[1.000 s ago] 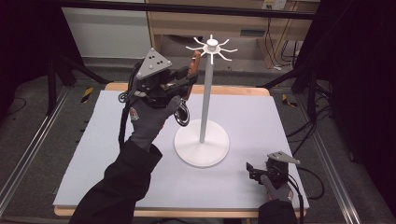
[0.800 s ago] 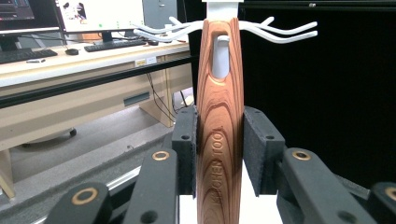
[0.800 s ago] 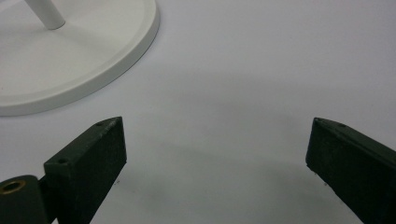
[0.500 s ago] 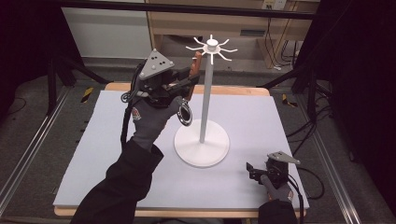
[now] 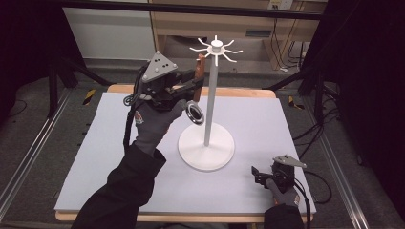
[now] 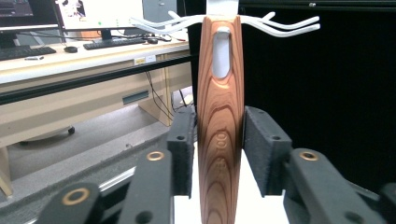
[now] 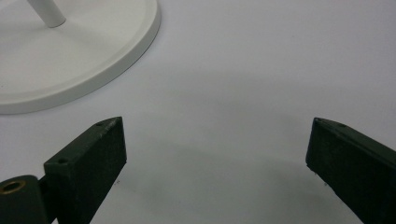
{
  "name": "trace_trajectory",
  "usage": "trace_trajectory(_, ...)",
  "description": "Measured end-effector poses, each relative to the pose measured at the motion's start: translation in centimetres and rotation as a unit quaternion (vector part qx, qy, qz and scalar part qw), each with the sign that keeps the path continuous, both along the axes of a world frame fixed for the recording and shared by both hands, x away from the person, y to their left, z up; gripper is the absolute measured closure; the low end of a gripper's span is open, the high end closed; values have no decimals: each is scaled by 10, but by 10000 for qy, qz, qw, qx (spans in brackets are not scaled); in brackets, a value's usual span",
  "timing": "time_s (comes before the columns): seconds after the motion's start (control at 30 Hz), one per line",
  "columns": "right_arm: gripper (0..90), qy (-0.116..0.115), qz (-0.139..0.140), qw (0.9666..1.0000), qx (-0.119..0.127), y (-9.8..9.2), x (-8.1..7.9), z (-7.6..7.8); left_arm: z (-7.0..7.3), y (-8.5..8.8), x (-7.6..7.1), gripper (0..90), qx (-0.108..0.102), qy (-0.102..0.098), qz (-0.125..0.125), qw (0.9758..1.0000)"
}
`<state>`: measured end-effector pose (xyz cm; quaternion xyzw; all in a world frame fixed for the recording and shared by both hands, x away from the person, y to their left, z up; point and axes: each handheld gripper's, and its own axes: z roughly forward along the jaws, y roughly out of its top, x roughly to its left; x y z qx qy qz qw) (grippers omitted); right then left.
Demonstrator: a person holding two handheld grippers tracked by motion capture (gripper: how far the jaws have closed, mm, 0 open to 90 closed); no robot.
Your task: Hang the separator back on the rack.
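A white hook stand [image 5: 208, 102] rises mid-table, with curved arms [image 5: 216, 49] at its top. My left gripper [image 5: 197, 82] is raised beside the pole, shut on a utensil with a wooden handle [image 5: 201, 66] and a round metal head [image 5: 195, 113] hanging below. In the left gripper view the handle [image 6: 220, 116] stands upright between the jaws of my left gripper [image 6: 219, 149]. A white hook [image 6: 223, 31] sits in the slot near the handle's top. My right gripper [image 5: 256, 174] rests low at the front right, open, over bare mat [image 7: 233, 93].
The stand's round base [image 5: 206, 149] [image 7: 70, 60] lies just left of the right gripper. A pale mat [image 5: 267, 119] covers the wooden table. Desks, cables and dark frame posts stand beyond the far edge.
The left gripper has carried the utensil slightly up and toward the stand's top arms. The right gripper has stayed still.
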<state>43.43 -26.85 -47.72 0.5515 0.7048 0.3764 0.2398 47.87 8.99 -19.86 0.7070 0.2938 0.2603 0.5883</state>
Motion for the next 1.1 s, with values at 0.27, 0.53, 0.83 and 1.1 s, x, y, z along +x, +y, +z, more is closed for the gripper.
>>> trace_trajectory(0.27, 54, 18, 0, 10000, 20, 0, 0, 0, -7, 9, -4, 557, -8, 28, -62, 10000)
trace_trajectory(0.53, 54, 30, -11, 10000, 1, 0, 0, 0, -23, 27, -10, 484, 20, 38, -141, 9999)
trace_trajectory(0.83, 53, 33, -55, 10000, -48, 1, 0, -1, -52, 56, -19, 454, 262, 28, -77, 9996)
trace_trajectory(1.1, 53, 31, -57, 10000, -60, 1, 0, -1, -79, 83, -24, 435, 291, 323, -18, 9991)
